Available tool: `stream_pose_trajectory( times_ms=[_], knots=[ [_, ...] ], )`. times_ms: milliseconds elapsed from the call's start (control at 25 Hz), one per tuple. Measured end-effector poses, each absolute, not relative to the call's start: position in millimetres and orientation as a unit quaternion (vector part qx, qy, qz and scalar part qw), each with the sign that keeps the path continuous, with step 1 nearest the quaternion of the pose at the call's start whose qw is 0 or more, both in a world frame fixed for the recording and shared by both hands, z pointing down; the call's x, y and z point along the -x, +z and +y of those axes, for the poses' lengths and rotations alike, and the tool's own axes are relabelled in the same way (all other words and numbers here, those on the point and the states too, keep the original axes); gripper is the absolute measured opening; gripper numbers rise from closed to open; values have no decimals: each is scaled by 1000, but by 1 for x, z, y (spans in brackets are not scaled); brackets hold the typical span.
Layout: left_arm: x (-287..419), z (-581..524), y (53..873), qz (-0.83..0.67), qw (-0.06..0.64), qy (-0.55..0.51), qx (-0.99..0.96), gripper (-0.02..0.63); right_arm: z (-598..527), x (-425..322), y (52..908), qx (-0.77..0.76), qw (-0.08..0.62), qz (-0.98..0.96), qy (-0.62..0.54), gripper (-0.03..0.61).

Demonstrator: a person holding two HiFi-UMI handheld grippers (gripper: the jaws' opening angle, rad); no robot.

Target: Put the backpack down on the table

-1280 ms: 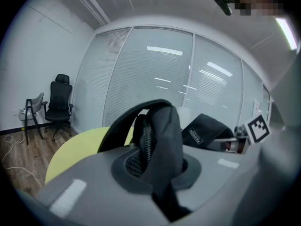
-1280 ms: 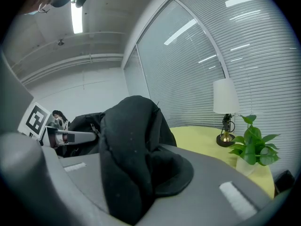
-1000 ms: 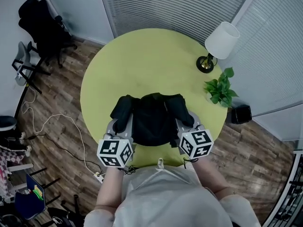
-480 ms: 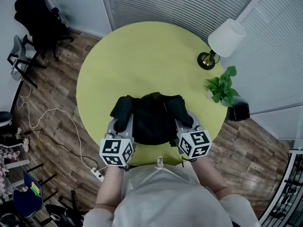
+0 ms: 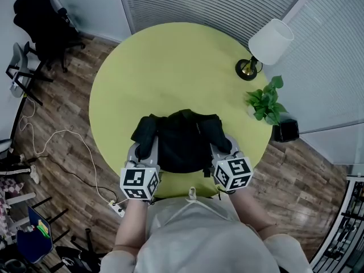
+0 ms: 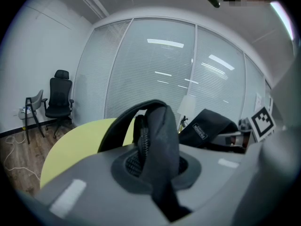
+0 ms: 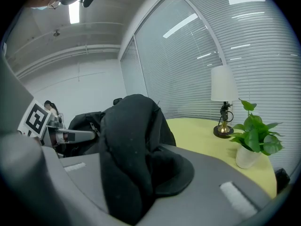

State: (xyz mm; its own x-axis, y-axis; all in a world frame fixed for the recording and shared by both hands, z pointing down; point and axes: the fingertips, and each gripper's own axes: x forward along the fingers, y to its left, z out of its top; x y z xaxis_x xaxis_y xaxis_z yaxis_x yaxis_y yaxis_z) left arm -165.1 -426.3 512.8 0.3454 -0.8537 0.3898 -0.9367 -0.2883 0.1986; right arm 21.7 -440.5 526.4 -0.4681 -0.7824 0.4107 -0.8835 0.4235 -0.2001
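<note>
Nearest of all, the left gripper [image 5: 144, 151] and the right gripper [image 5: 224, 148] sit level with each other just in front of the person's chest. Compared with a second ago, both have sunk a little together, and the backpack [image 5: 182, 144] has sunk with them. Neither grip has changed. That reads as the closing stretch of the set-down: the load is being lowered, not yet let go.

In the left gripper view the jaws are closed tight on a black padded fold with a zip running along it, which stands up from between them. In the right gripper view the jaws are likewise clamped on a thick bunch of black fabric. The backpack therefore hangs between the two pairs of jaws, one at its left side and one at its right, with its bulk just beyond them.

It lies over the near part of the round yellow-green surface [image 5: 170, 67], inside the near edge. Whether its bottom already touches cannot be told from these views.

Farther off the surface is bare, except at its far right edge, where a white-shaded lamp [image 5: 267, 44] and a small potted plant [image 5: 264, 102] stand well apart from the backpack.
</note>
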Motion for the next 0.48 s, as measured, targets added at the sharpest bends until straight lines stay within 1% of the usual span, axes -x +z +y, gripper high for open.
stream_pose_trajectory(
  times_ms=[480],
  knots=[
    [171, -418, 536, -563, 196, 123, -794, 35, -429, -25, 551, -523, 160, -814, 195, 44]
  ],
)
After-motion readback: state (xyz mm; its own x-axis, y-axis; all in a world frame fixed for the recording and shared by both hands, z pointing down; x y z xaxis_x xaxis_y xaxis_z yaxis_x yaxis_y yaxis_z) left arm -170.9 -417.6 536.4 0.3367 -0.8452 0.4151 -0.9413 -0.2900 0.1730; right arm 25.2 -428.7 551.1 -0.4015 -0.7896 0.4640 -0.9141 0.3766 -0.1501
